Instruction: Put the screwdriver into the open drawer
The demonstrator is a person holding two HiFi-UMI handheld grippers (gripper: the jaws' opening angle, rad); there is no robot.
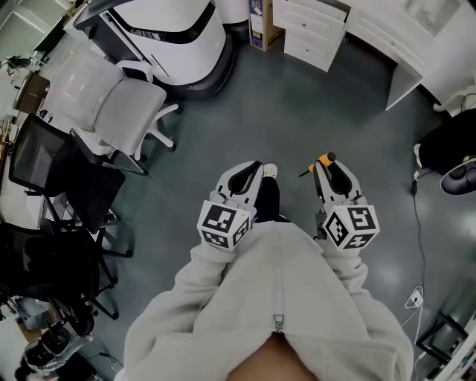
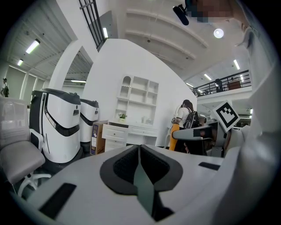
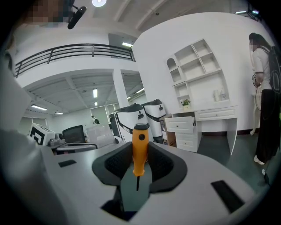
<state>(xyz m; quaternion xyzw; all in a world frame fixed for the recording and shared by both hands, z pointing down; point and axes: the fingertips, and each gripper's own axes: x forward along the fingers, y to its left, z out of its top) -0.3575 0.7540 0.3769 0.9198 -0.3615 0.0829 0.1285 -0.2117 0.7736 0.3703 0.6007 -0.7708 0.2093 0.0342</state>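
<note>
An orange-handled screwdriver (image 3: 140, 147) stands upright between the pads of my right gripper (image 3: 139, 154), which is shut on its handle, the thin shaft pointing back toward the camera. In the head view the screwdriver (image 1: 325, 158) shows at the tip of the right gripper (image 1: 328, 161), held above the grey floor. My left gripper (image 1: 255, 168) is beside it, jaws shut together with nothing in them (image 2: 139, 151). A white drawer unit (image 1: 316, 33) stands far ahead by the desk; its upper drawer (image 3: 181, 125) juts out.
A white office chair (image 1: 119, 104) and black chairs (image 1: 52, 171) stand at the left. A large white-and-black machine (image 1: 178, 37) and a cardboard box (image 1: 260, 22) are ahead. Cables (image 1: 420, 245) trail on the floor at the right. A person (image 3: 265, 88) stands near the desk.
</note>
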